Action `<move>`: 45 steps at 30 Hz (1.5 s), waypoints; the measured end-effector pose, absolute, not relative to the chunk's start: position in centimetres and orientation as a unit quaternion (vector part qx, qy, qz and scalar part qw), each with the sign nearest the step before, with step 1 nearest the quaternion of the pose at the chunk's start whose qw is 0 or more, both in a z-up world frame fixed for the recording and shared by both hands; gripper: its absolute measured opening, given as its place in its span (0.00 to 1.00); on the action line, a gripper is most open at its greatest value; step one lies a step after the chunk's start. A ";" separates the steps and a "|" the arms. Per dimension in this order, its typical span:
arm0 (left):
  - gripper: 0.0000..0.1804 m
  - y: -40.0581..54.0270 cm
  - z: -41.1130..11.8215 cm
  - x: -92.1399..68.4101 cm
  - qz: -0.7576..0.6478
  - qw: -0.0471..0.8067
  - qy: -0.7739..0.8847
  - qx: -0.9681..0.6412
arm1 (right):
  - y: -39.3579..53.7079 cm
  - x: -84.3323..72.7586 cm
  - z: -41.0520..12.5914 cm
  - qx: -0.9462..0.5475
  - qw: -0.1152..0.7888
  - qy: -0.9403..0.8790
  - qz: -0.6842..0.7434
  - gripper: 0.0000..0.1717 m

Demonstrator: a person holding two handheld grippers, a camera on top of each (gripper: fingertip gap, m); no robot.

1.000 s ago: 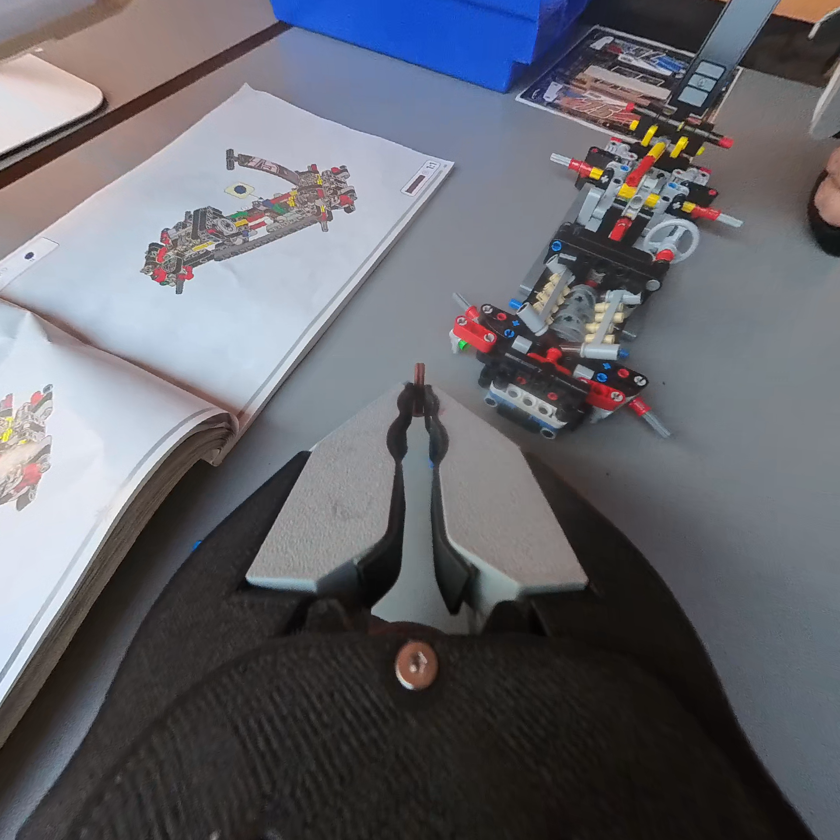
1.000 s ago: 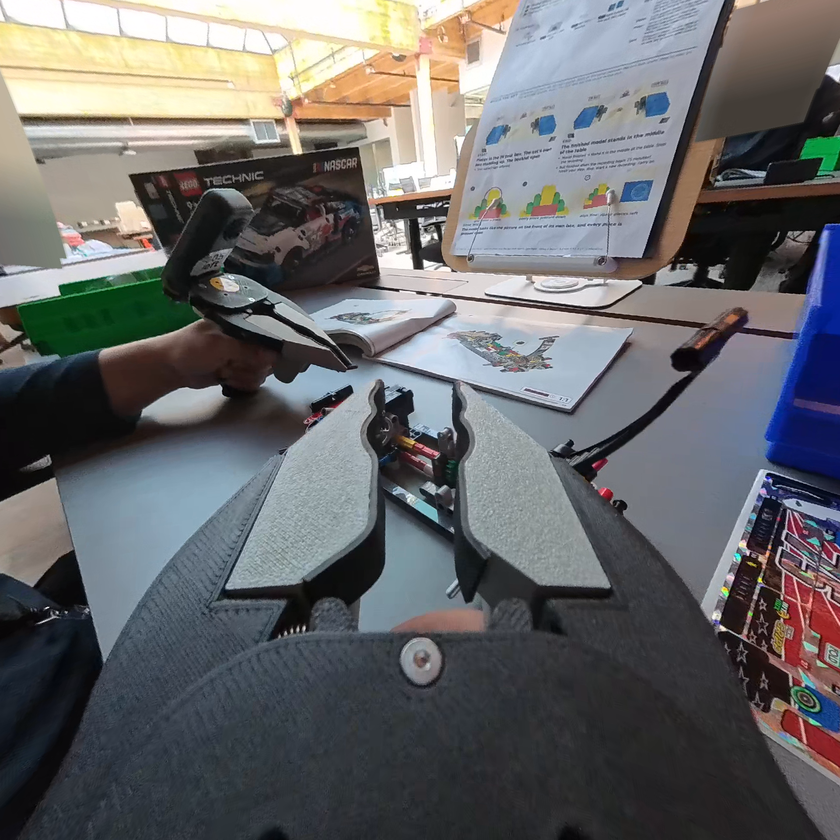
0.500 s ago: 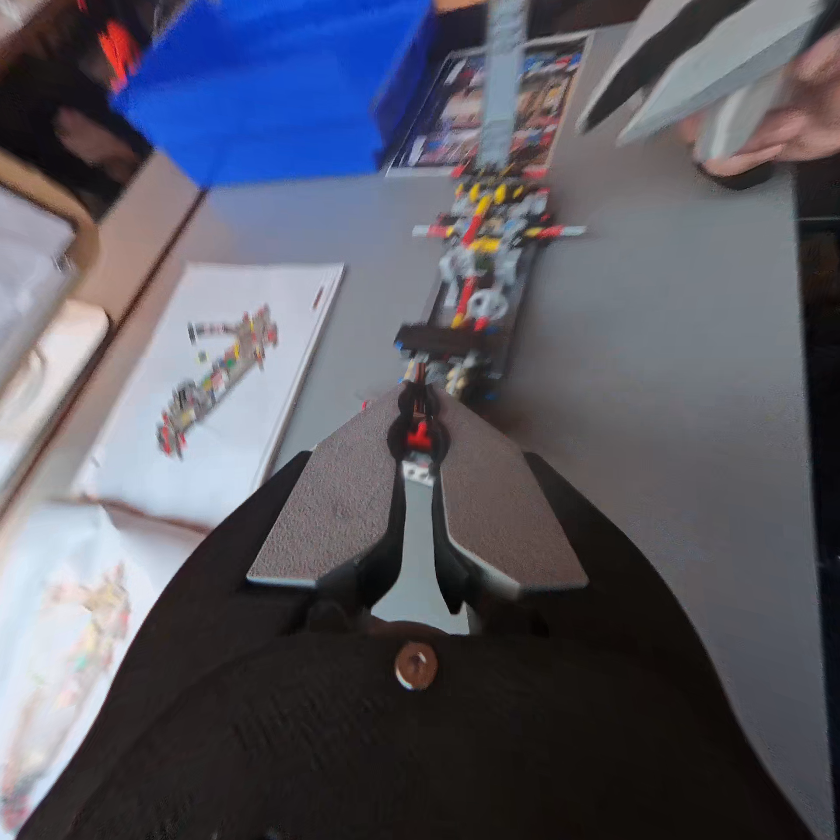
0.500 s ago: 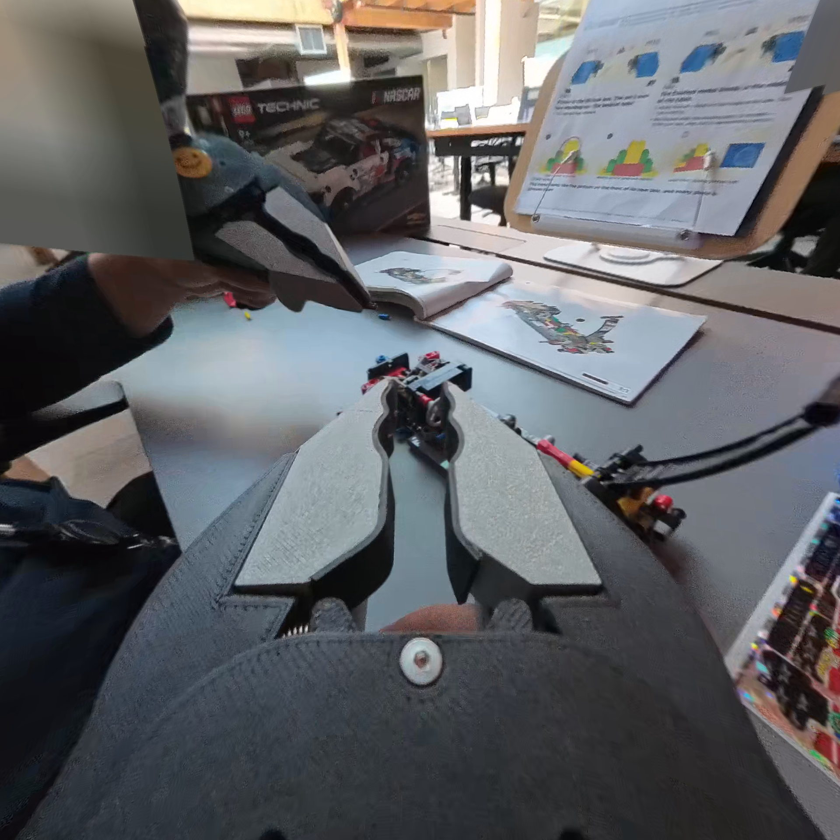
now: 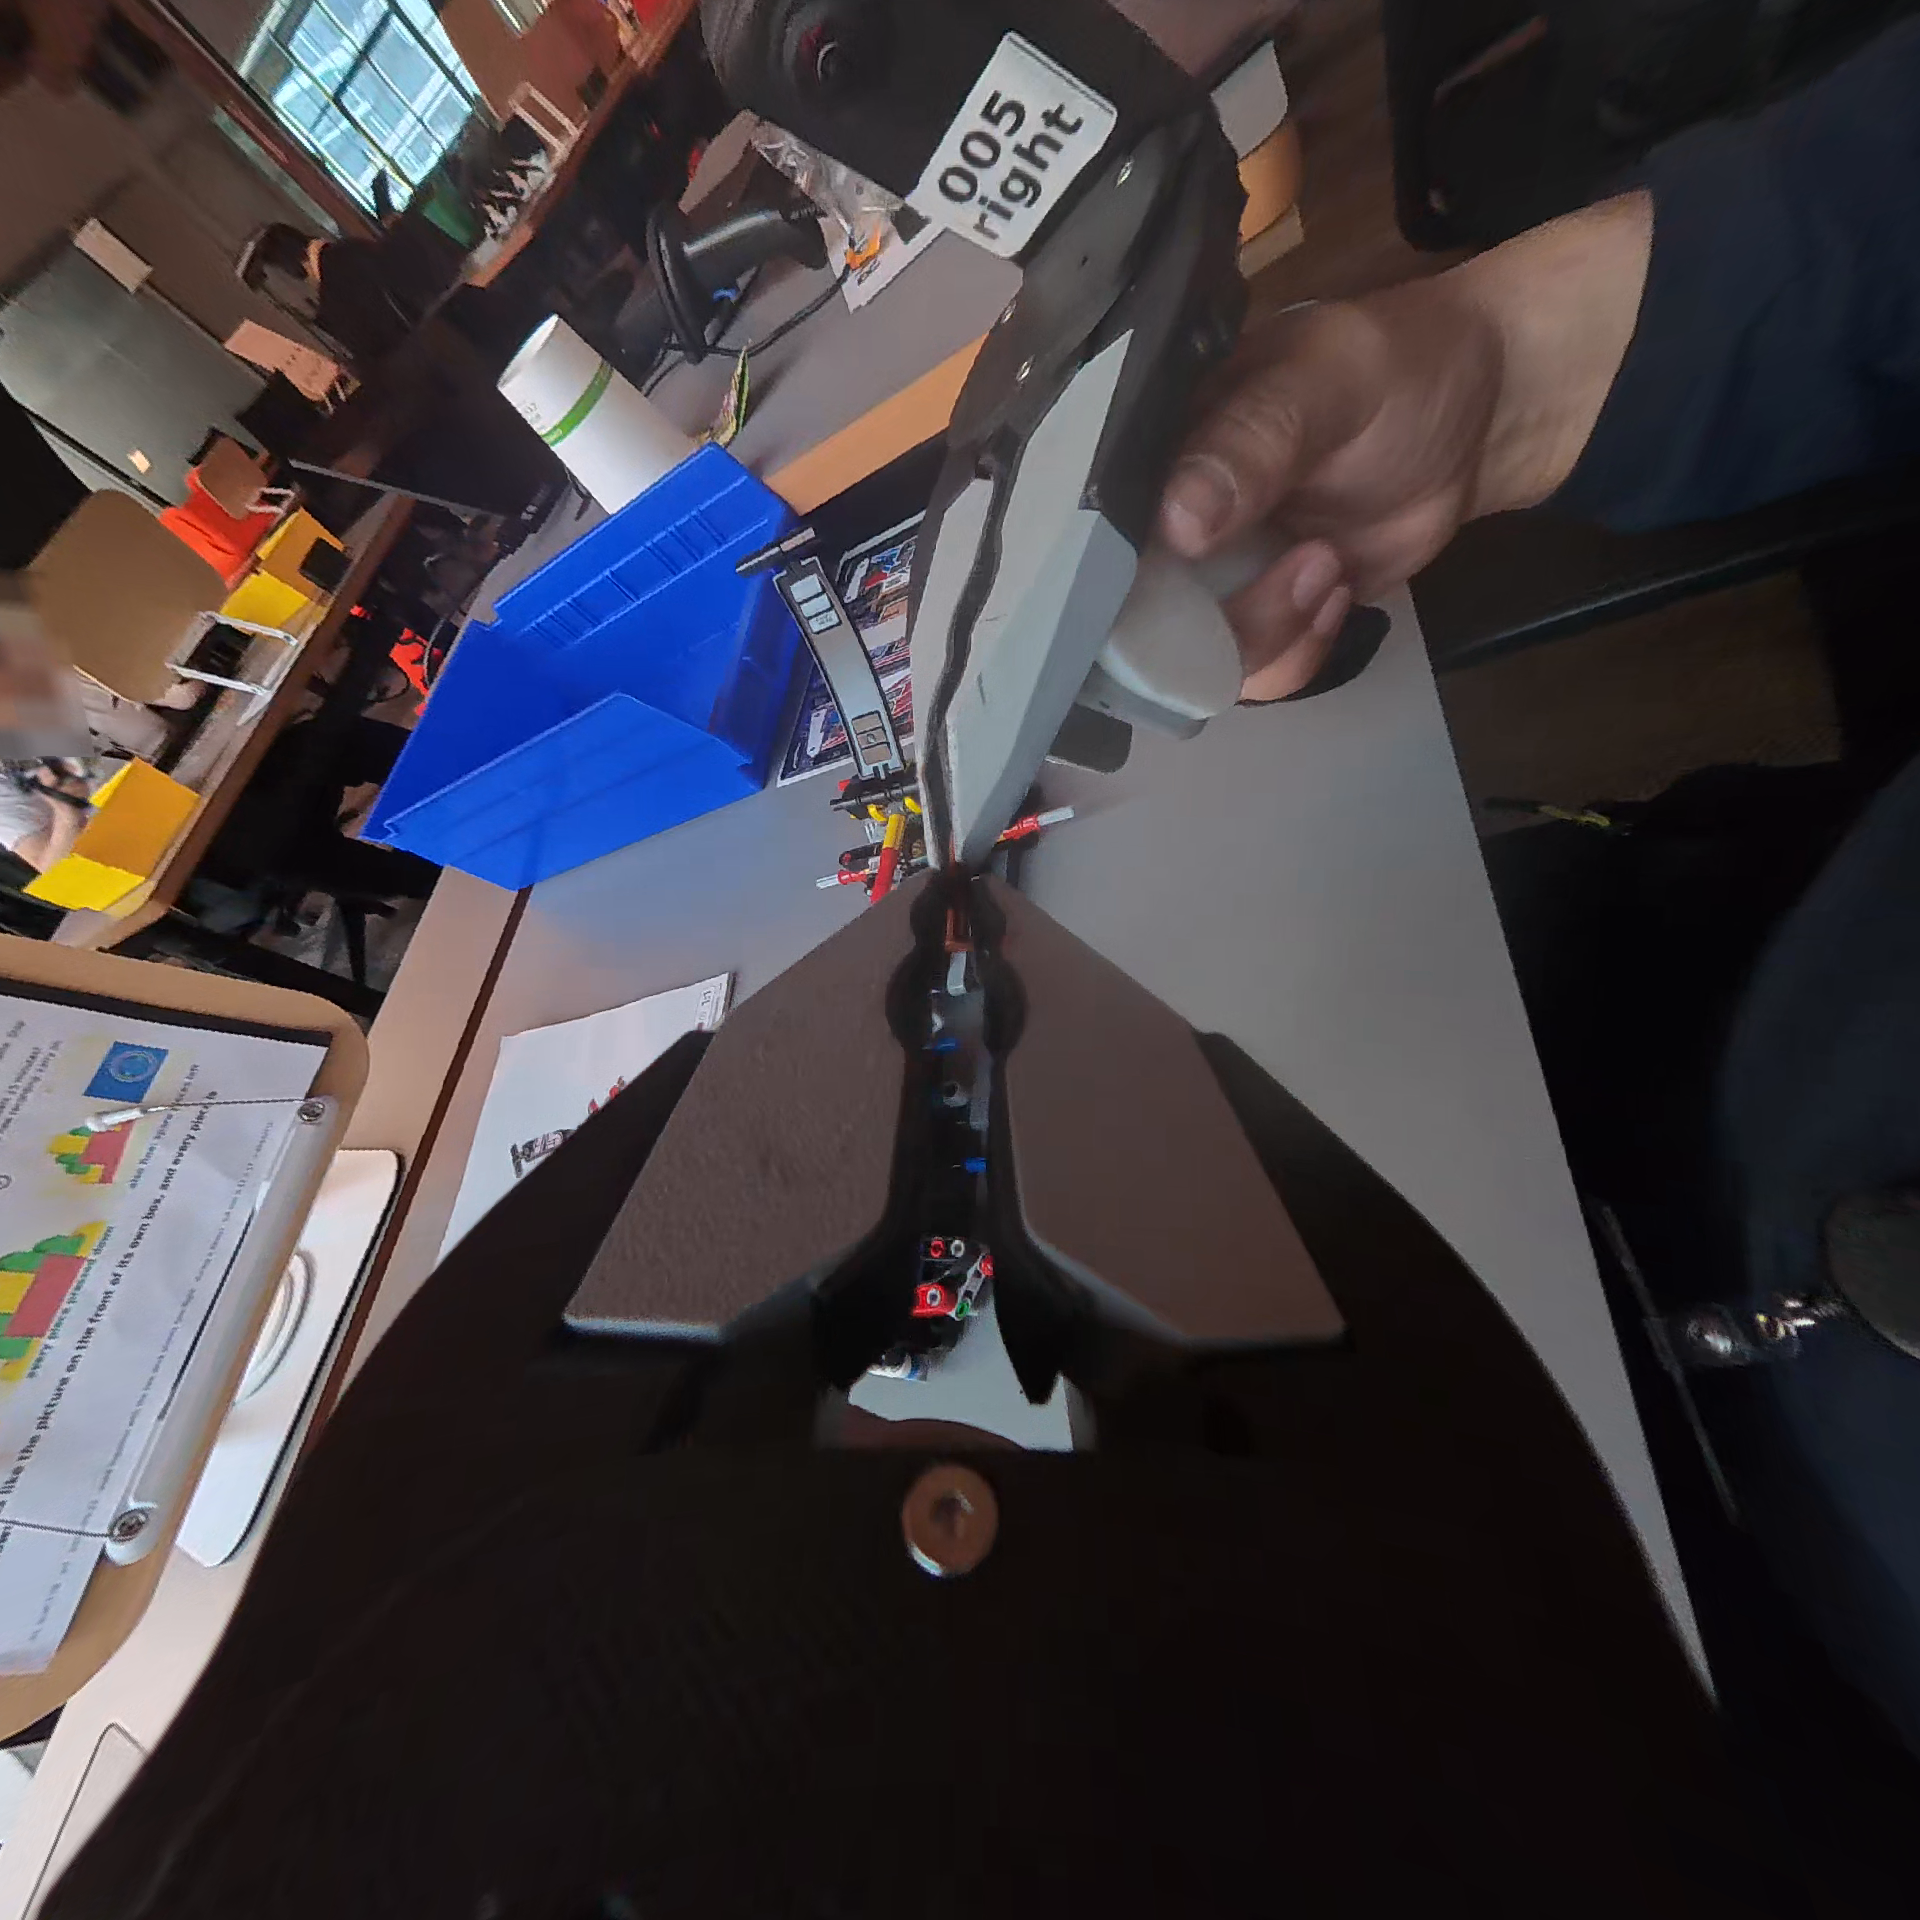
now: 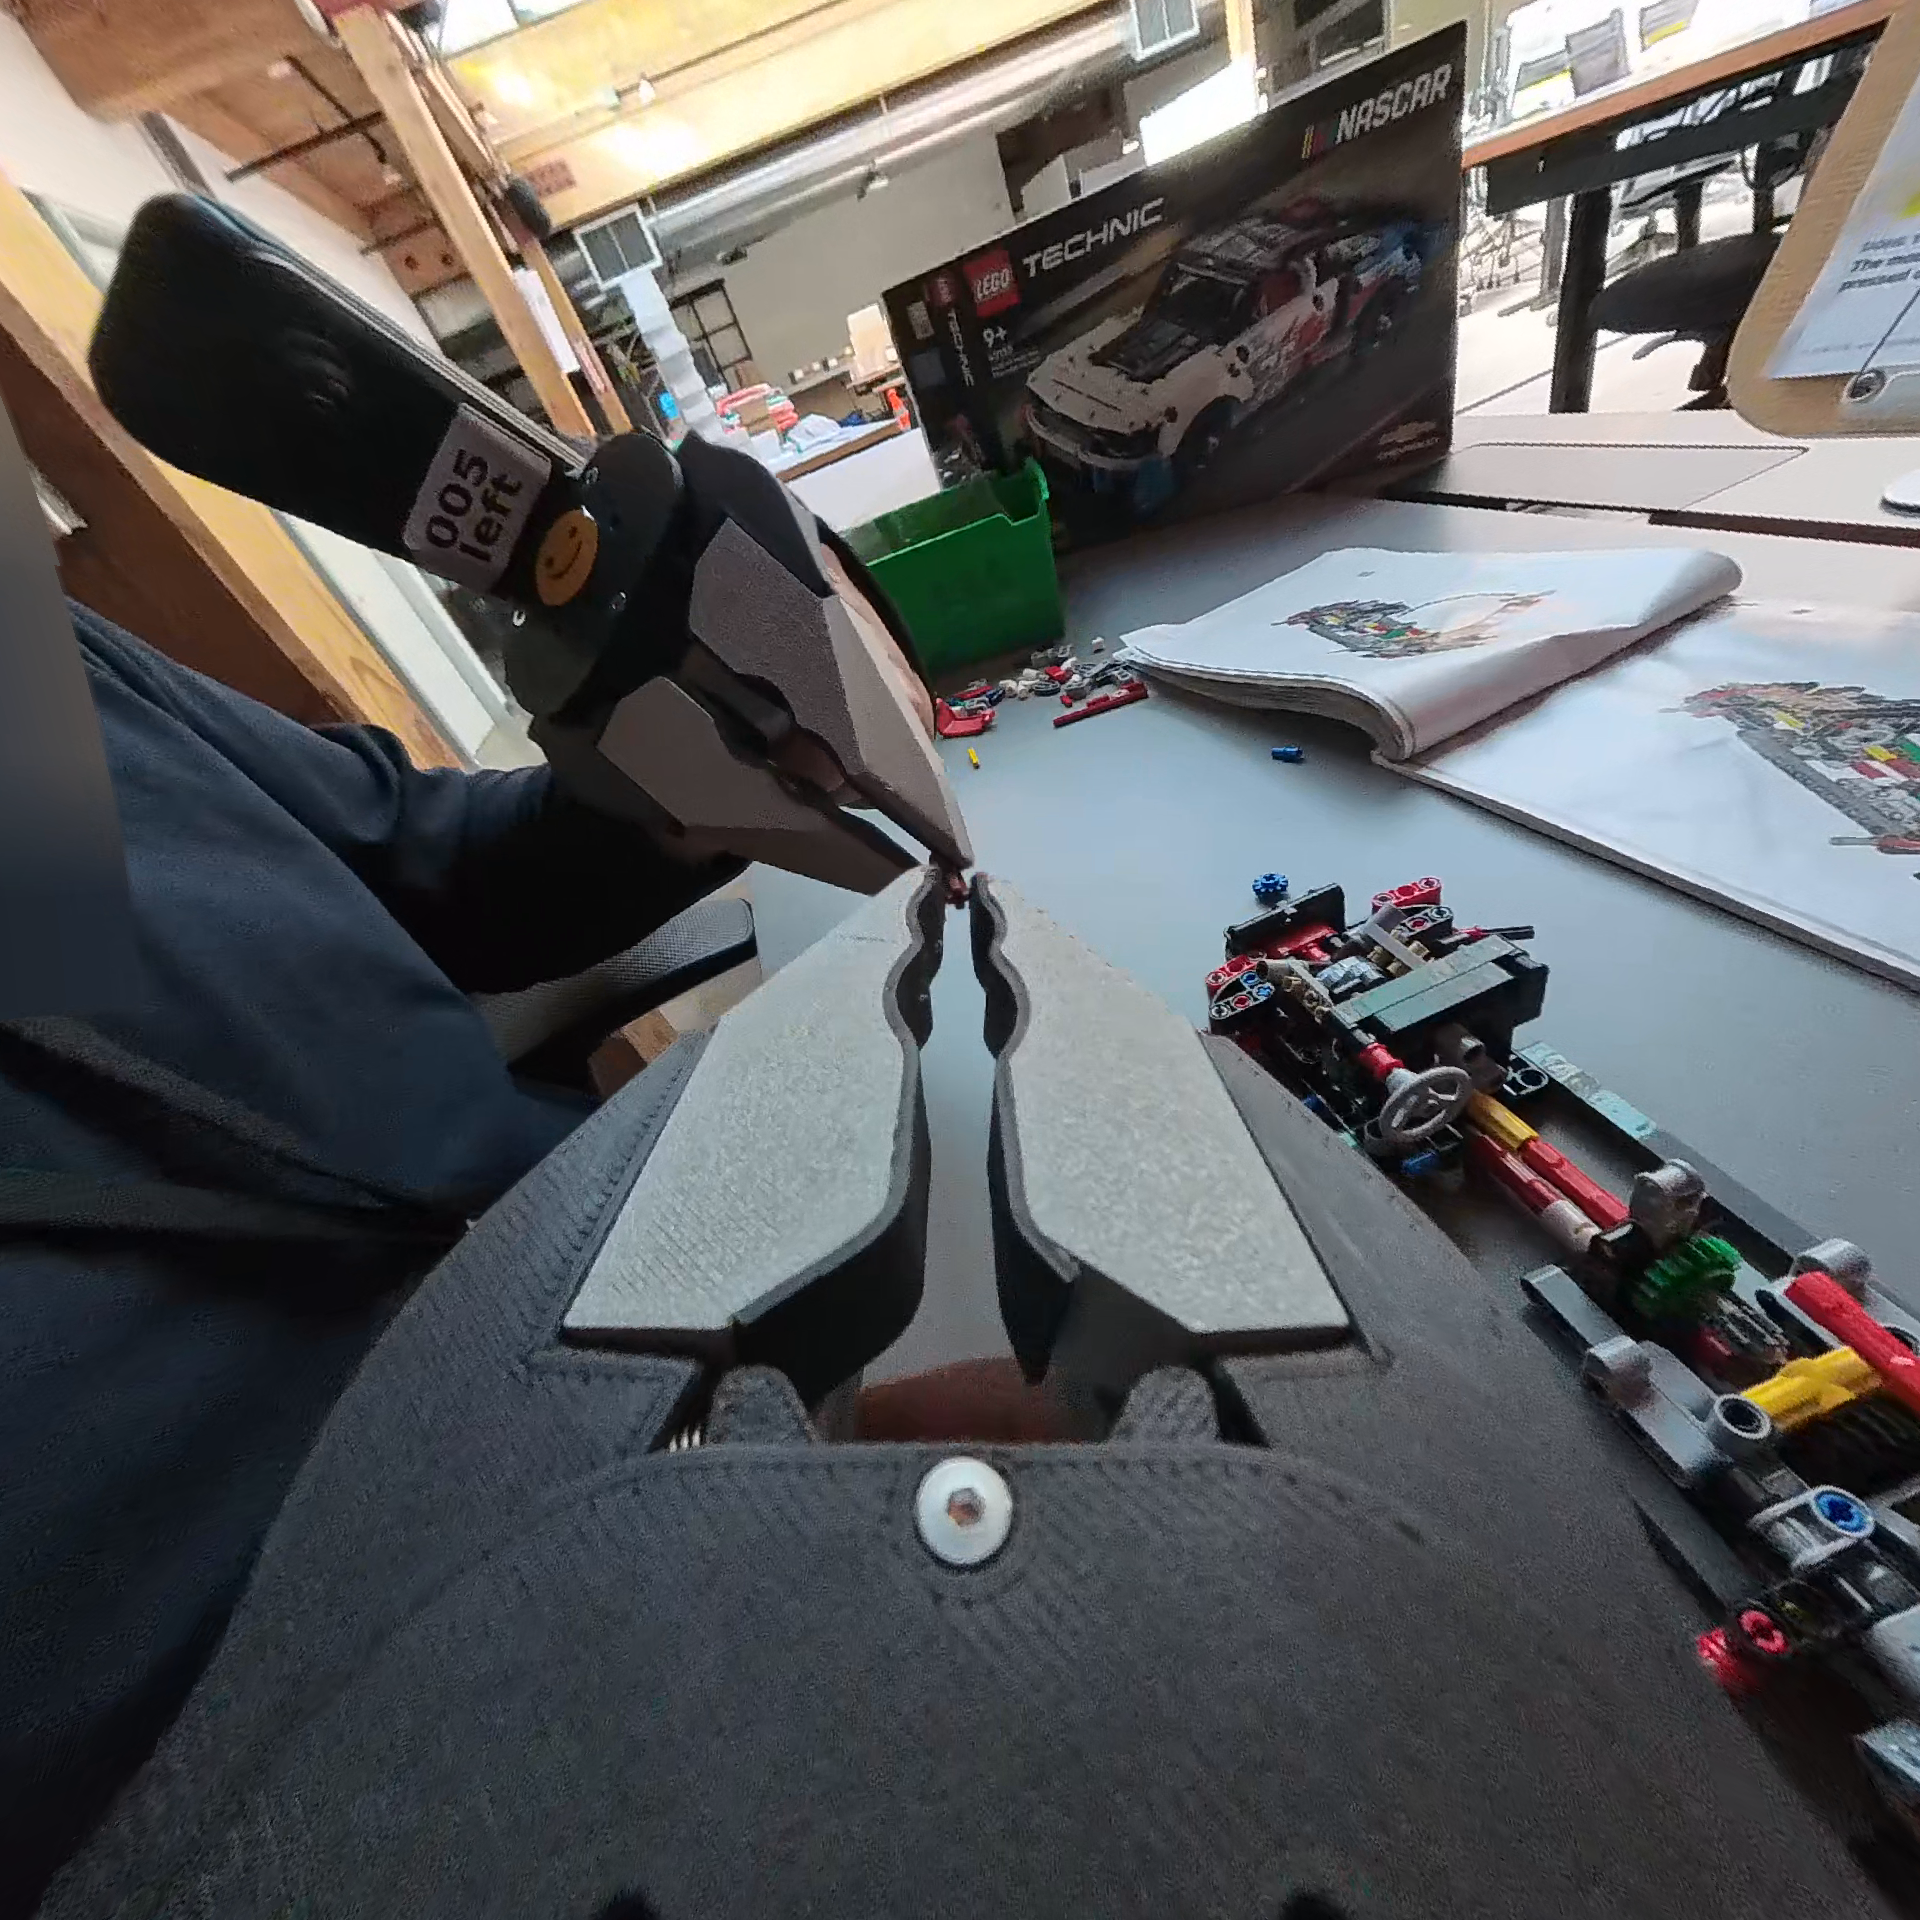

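Both claws met tip to tip above the table (image 6: 1143, 831): our left claw (image 5: 954, 914) was clamped on a small reddish-brown pin (image 5: 956, 920), and our right claw (image 6: 957, 891) was pinched on the pin's far end. We judged the pin light, stiff and slippery, best gripped across its shaft.

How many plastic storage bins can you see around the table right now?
2 clearly: a blue bin at the table's far edge beside the sticker sheet, and a green bin by the model's box. Others may be hidden.

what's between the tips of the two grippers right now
A small reddish-brown peg, pinched in the left gripper, bridges to the right gripper. Both wrist views show it.
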State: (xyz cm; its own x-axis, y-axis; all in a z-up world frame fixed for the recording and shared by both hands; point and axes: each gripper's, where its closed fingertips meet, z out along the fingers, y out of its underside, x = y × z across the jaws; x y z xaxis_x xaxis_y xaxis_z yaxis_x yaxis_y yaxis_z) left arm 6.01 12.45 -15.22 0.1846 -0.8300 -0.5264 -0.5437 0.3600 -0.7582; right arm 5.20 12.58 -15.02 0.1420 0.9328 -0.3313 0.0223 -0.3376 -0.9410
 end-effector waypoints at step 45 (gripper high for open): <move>0.01 14.7 -20.6 5.8 -0.227 0.459 0.561 -0.651 | 14.8 6.6 -20.5 -0.666 0.393 -0.332 0.541 0.04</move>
State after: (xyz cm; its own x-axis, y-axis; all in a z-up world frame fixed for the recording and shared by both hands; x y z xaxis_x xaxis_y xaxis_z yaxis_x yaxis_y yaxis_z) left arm 5.77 14.67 -20.60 0.2685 -0.9382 -0.2185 -0.5220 0.0490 -0.8516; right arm 6.64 14.78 -20.48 0.1946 0.8670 -0.4588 0.0174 -0.4707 -0.8821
